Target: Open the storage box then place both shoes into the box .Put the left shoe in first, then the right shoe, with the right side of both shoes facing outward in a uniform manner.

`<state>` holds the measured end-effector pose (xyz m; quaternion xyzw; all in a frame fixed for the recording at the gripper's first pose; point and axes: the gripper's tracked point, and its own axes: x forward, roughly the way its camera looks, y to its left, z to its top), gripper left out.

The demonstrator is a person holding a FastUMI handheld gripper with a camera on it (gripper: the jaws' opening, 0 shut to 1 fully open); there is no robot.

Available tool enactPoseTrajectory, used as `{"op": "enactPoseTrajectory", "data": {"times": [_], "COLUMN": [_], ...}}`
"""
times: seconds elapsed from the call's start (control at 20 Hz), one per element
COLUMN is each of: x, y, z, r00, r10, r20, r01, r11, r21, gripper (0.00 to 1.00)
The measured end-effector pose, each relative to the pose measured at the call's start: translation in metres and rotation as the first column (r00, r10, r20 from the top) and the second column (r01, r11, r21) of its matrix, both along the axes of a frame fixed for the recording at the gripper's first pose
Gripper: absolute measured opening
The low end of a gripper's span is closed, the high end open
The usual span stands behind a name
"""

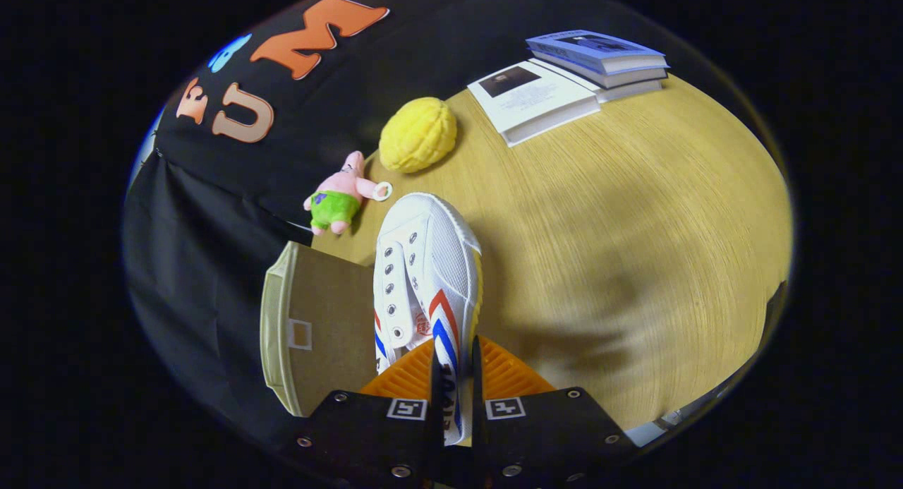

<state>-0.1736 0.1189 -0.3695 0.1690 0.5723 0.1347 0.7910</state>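
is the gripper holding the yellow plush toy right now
No, the gripper is shut on the white shoe; the yellow plush toy lies beyond it.

Gripper [453,376] fingers pinch the side wall of a white shoe [423,263] near its heel; toe points away, over the wooden surface [635,249]. Just beside the shoe: tan storage box [317,327]. Beyond the toe: pink plush toy [338,196], yellow ball [417,135], stacked books [564,80].
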Motion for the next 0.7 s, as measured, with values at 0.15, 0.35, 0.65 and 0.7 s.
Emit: {"op": "enactPoseTrajectory", "data": {"times": [0.15,0.35,0.65,0.7], "x": [0.012,0.018,0.018,0.015], "y": [0.032,0.081,0.156,0.169], "z": [0.034,0.075,0.105,0.107], "r00": [0.999,0.991,0.959,0.952], "r10": [0.025,0.083,0.214,0.239], "r20": [0.045,0.109,0.184,0.191], "r01": [-0.027,-0.095,-0.243,-0.270], "r11": [0.998,0.989,0.958,0.950], "r21": [0.060,0.114,0.153,0.155], "gripper": [0.16,0.16,0.16,0.15]}}
